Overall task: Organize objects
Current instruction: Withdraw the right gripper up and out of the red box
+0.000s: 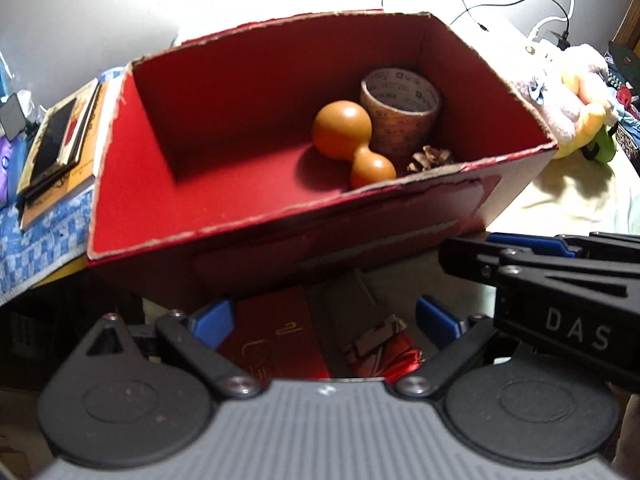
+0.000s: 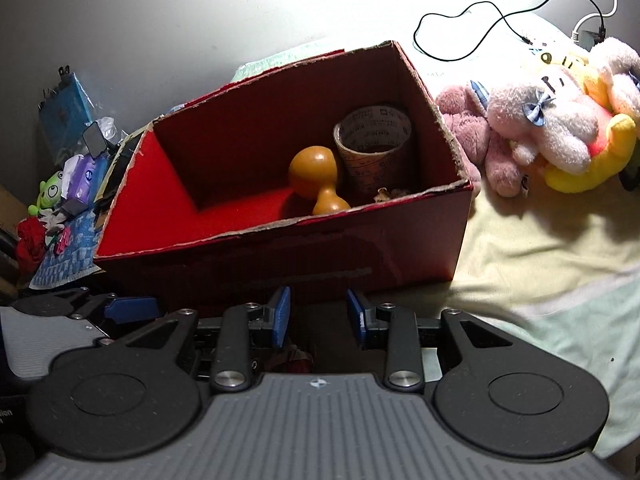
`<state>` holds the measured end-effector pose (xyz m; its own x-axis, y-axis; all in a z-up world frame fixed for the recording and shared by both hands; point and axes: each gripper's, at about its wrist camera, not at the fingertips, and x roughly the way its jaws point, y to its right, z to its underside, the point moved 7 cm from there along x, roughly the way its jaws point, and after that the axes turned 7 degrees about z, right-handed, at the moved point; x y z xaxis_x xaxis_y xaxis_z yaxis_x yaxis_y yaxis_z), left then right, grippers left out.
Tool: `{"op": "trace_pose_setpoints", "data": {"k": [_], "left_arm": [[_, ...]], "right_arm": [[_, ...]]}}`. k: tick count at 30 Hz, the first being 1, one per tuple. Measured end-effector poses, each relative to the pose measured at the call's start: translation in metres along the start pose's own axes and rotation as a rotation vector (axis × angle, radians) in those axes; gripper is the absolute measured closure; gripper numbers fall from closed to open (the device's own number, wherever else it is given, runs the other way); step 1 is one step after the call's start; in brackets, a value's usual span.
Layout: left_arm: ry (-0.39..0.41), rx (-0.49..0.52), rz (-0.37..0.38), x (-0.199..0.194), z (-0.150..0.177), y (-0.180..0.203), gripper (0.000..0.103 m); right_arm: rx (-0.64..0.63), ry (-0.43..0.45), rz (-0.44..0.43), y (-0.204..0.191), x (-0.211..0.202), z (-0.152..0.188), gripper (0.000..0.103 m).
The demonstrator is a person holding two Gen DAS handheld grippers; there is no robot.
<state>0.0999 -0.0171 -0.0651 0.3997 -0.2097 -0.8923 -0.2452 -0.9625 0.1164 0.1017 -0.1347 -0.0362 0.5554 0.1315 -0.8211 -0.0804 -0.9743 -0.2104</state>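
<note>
A red cardboard box [image 1: 256,216] [image 2: 400,236] stands open-topped on the bed. Inside at its right end are an orange gourd-shaped toy [image 1: 348,140] [image 2: 316,178], a roll of tape [image 1: 400,114] [image 2: 374,148] and a small pine cone [image 1: 430,158] [image 2: 390,193]. My left gripper [image 1: 324,322] is open, low in front of the box, above a dark red flat box [image 1: 276,340] and a crumpled red item [image 1: 384,350]. My right gripper [image 2: 319,316] [image 1: 552,256] is open and empty, just in front of the box's near wall, beside the left gripper [image 2: 120,308].
Stuffed toys [image 2: 560,128] [image 1: 576,100] lie right of the box on a pale yellow blanket [image 2: 540,248]. Books [image 1: 60,136] and clutter, including a green toy [image 2: 50,192], sit to the left. A black cable [image 2: 500,12] runs along the back wall.
</note>
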Motion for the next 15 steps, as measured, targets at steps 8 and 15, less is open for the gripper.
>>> {"op": "trace_pose_setpoints", "data": {"k": [8,15], "left_arm": [[-0.046,-0.045,0.059,0.010,0.012,-0.005,0.006],[-0.075,-0.044,0.059,0.017,0.020,-0.005,0.006]], "right_arm": [[0.022,-0.040,0.000,0.001,0.006,0.010,0.069],[0.048,-0.086,-0.011,0.004,0.016,0.022,0.069]]}}
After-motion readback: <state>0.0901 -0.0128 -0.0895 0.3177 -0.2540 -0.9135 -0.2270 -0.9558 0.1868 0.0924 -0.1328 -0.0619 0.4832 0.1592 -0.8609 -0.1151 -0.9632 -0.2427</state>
